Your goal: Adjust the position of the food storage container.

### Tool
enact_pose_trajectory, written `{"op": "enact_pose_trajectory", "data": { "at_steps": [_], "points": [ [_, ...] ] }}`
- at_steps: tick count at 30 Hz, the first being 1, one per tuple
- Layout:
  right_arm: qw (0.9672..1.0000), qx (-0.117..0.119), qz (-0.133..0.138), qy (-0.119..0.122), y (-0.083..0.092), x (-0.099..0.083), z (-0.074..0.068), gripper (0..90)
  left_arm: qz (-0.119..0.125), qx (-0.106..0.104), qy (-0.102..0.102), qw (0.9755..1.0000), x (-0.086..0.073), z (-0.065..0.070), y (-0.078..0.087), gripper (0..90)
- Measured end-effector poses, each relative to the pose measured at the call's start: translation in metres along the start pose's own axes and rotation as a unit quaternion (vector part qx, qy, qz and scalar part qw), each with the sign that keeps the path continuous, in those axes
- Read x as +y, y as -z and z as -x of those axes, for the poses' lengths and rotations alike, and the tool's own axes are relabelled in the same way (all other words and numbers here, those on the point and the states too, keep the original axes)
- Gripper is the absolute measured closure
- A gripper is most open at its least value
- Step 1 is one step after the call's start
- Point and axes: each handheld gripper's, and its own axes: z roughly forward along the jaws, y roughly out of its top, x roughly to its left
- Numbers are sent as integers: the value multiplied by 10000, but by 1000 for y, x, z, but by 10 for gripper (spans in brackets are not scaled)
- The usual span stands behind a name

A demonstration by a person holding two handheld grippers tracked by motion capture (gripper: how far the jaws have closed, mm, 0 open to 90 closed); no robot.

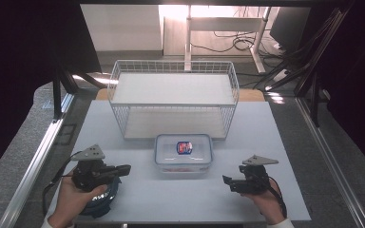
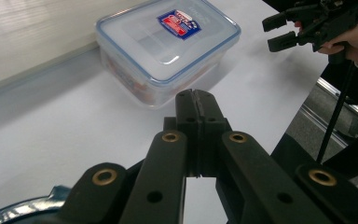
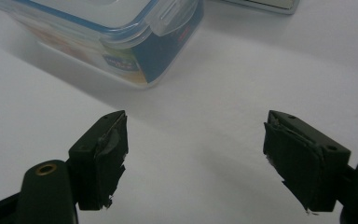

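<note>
Table: one white tabletop (image 1: 138,190), occupying the centre of the high view.
Container: one clear plastic box with a blue-rimmed lid (image 1: 184,153), resting on the table at mid-frame in the high view, just in front of the basket; lid on, one red-and-blue label on the lid.
Basket: one white wire basket (image 1: 173,97), upper centre of the high view, standing on the table behind the container.
Grippers: two, one per hand.
Left gripper (image 1: 123,169): lower left of the high view, held in the left hand (image 1: 76,197); in the left gripper view (image 2: 196,100) the two jaws are pressed flat together with nothing between them, tips pointing toward the container, apart from it.
Right gripper (image 1: 227,183): lower right of the high view, held in the right hand (image 1: 266,202); in the right gripper view (image 3: 196,158) the two jaws stand spread wide, nothing between them, above bare table, the container at upper left of that frame.
Blue object: one dark blue round item (image 1: 105,197) under the left hand, partly hidden; kind cannot be told.
</note>
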Motion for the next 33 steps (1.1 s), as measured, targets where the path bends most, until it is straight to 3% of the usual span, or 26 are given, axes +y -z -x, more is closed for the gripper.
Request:
{"op": "enact_pose_trajectory", "data": {
  "at_steps": [5,11,13,21,25,33],
  "points": [
    [10000,4,-33,18,-3,0,0,216,99,-71,27,9999,-3,4,12,900],
    [10000,7,-23,13,-2,0,0,216,49,-153,-78,9998,-5,16,8,900],
    [10000,14,-6,23,-1,0,0,216,13,24,-90,10000,-9,18,12,900],
    [10000,27,31,21,-1,2,0,216,115,121,-234,9996,-15,37,29,900],
    [9999,82,59,84,-3,7,-3,216,98,38,-367,9993,-13,56,18,900],
    [9996,198,116,151,-6,15,-4,216,18,-229,-277,9994,-12,70,-15,899]
  ]
}}
